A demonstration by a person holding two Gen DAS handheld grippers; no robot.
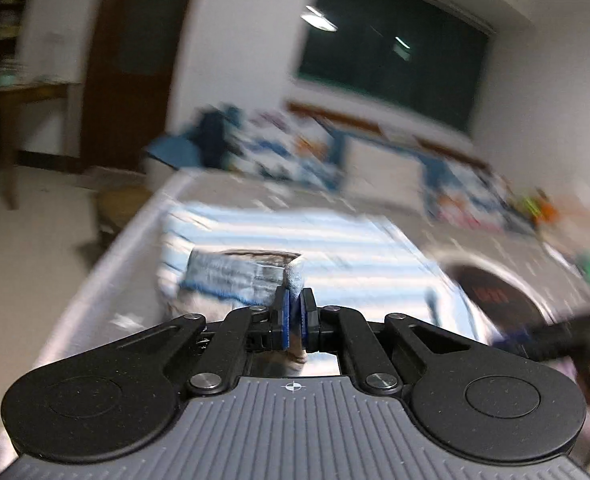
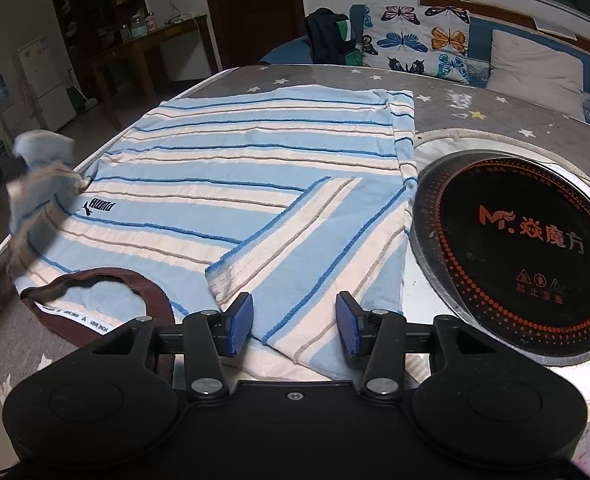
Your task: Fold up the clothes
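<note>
One striped shirt (image 2: 255, 152), pale blue and cream with thin blue lines and a brown collar, lies flat on a star-patterned surface (image 2: 495, 104), one sleeve (image 2: 295, 248) folded across it. The left gripper (image 1: 293, 312) has its fingers clamped on the other sleeve, lifted. The right gripper (image 2: 293, 326) hovers with fingers apart, holding nothing. One round black cooktop (image 2: 523, 248) sits just beside the shirt.

a home living room: blue sofa with butterfly-print cushions (image 2: 411, 36), white refrigerator (image 2: 45, 80), dark wooden door (image 2: 255, 4).
</note>
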